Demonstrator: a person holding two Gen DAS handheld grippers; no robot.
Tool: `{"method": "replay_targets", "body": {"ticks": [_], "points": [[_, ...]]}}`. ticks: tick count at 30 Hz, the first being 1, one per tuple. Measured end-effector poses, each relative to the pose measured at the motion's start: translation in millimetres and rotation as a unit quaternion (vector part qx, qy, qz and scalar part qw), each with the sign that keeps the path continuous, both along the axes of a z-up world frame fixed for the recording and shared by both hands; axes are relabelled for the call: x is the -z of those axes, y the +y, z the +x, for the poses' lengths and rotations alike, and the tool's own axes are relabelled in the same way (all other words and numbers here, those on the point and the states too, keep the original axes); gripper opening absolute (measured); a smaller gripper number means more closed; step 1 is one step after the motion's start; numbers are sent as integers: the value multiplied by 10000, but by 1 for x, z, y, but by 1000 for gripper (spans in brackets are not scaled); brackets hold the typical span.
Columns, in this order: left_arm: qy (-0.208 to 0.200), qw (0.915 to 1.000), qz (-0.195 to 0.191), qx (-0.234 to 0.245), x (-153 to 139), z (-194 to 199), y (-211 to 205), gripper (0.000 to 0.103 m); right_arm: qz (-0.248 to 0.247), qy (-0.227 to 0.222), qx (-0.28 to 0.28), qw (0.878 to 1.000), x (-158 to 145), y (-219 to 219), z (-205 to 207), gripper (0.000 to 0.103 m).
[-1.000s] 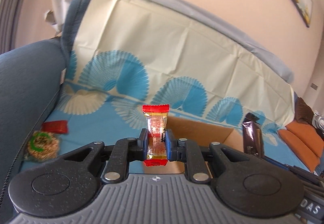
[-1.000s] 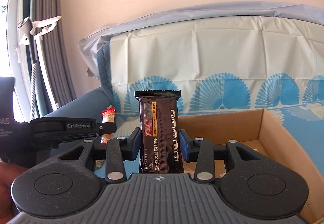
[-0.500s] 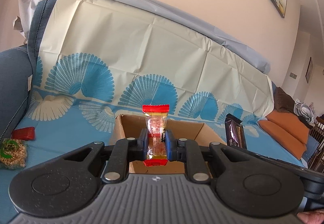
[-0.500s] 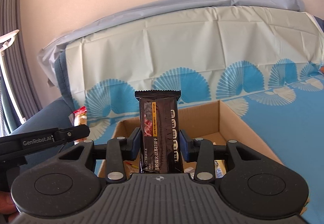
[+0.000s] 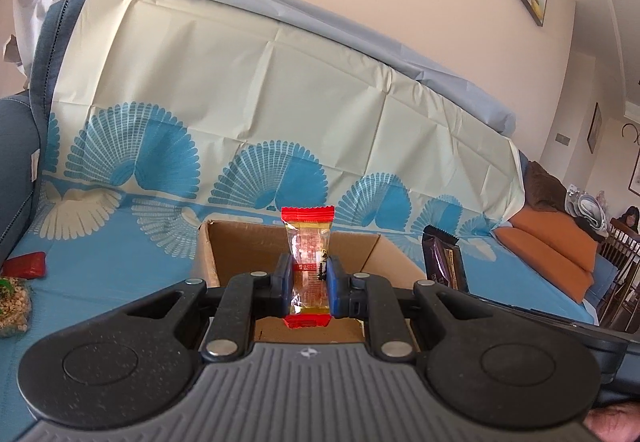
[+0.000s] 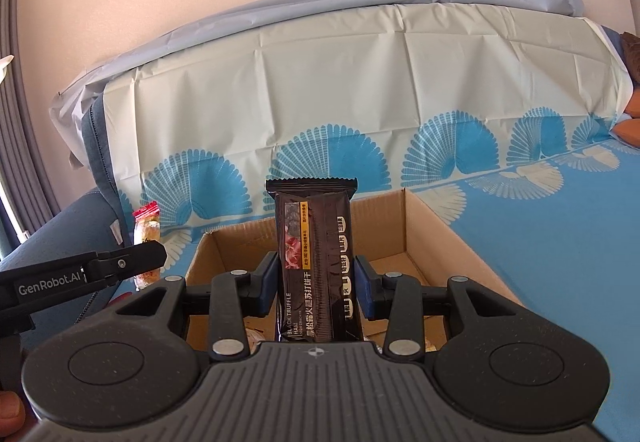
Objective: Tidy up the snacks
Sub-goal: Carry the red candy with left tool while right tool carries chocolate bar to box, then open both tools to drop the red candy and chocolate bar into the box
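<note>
My left gripper [image 5: 307, 284] is shut on a small clear snack packet with red ends [image 5: 307, 242], held upright in front of the open cardboard box [image 5: 208, 254]. My right gripper [image 6: 316, 278] is shut on a dark brown cracker bar [image 6: 316, 262], held upright over the near part of the same box [image 6: 428, 238]. The bar also shows at the right in the left wrist view [image 5: 444, 262]. The red-ended packet and the left gripper's finger [image 6: 136, 258] show at the left in the right wrist view. Several wrapped snacks lie in the box bottom [image 6: 428, 342].
The box sits on a sofa covered with a blue and cream fan-patterned cloth [image 5: 240, 122]. A red packet [image 5: 26, 264] and a bag of round cereal snacks [image 5: 12, 302] lie on the seat at far left. Orange cushions [image 5: 552, 242] lie at the right.
Both grippers have swung toward the box with their snacks still held. The box now sits more centred and closer in both views. The loose snacks have slid to the left edge.
</note>
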State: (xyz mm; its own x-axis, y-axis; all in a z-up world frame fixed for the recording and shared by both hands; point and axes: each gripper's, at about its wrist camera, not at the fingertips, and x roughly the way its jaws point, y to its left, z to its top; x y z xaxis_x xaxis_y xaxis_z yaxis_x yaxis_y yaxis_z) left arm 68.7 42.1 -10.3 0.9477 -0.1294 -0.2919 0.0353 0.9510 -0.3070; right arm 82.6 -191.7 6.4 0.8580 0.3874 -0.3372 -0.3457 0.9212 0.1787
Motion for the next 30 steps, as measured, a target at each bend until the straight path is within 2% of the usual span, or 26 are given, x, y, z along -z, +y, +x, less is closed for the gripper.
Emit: {"method": "replay_targets", "body": {"ticks": [30], "points": [[51,9998,-38,202,3,1,-1,19,-55,-8,109,9999,4,9,0,41]]}}
